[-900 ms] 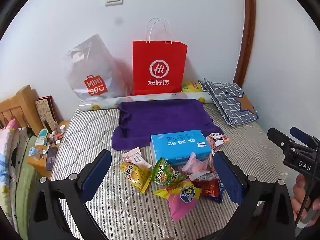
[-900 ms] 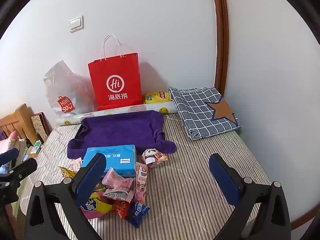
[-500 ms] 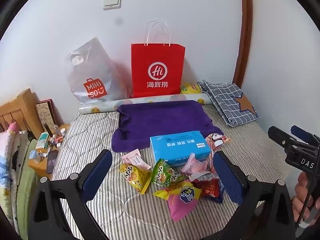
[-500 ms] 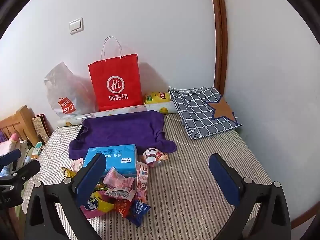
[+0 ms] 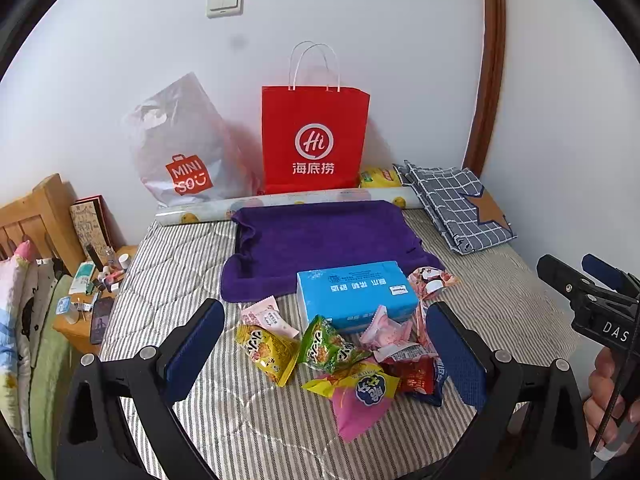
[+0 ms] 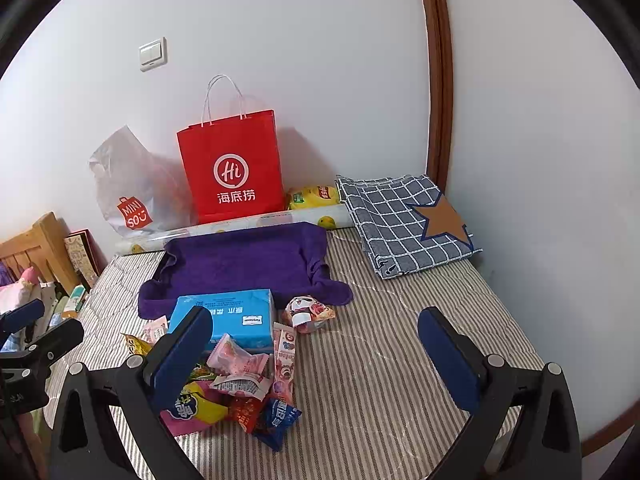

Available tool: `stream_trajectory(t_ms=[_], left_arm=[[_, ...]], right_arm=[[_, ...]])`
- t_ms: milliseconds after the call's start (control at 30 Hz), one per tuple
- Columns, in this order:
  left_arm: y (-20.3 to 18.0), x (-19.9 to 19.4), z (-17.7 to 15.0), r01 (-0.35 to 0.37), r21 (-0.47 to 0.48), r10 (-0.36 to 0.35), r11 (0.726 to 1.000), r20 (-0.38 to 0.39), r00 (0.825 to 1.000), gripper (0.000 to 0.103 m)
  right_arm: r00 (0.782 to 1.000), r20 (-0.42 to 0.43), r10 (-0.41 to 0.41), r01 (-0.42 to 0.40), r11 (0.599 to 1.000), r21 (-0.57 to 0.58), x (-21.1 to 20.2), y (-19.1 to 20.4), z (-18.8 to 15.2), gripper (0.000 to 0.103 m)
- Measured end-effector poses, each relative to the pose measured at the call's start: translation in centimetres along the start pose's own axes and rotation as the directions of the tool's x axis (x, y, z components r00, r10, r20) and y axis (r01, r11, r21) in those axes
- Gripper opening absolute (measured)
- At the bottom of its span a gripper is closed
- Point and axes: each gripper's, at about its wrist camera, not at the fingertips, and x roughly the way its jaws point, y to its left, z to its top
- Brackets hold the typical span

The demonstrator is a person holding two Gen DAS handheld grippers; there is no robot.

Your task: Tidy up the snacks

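the left gripper (image 5: pixel 324 354) hangs above the striped bed (image 5: pixel 180 264), tilted downward toward it, jaws spread wide with nothing pressed between the blue pads. the right gripper (image 6: pixel 316 354) hangs over the same bed further toward its right side, likewise tilted down and spread wide, holding nothing. a hand (image 5: pixel 610 396) grips the right gripper's handle, off the bed's right edge.
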Motion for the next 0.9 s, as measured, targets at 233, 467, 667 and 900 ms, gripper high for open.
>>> stream_trajectory(t_ms=[233, 467, 667, 900], left_arm=[[0.10, 0.15, -0.04, 0.003, -0.004, -0.003, 1.000, -0.008, 1.000, 0.100], [0.01, 0.23, -0.26, 0.006, -0.005, -0.006, 1.000, -0.010, 1.000, 0.100], [-0.37, 0.37, -0.39, 0.010, -0.002, -0.010, 1.000, -0.011, 1.000, 0.100], [-0.47, 0.31, -0.48, 0.016, -0.003, -0.016, 1.000, -0.007, 1.000, 0.100]], right_arm=[[1.000, -0.007, 0.001, -0.001, 1.000, 0.004, 0.08, 0.01, -0.21, 0.103], [1.000, -0.004, 0.005, -0.005, 1.000, 0.011, -0.01, -0.12, -0.33, 0.103], [1.000, 0.003, 0.003, -0.003, 1.000, 0.007, -0.25, -0.11, -0.27, 0.103], [1.000, 0.013, 0.001, -0.002, 1.000, 0.007, -0.56, -0.14, -0.28, 0.103]])
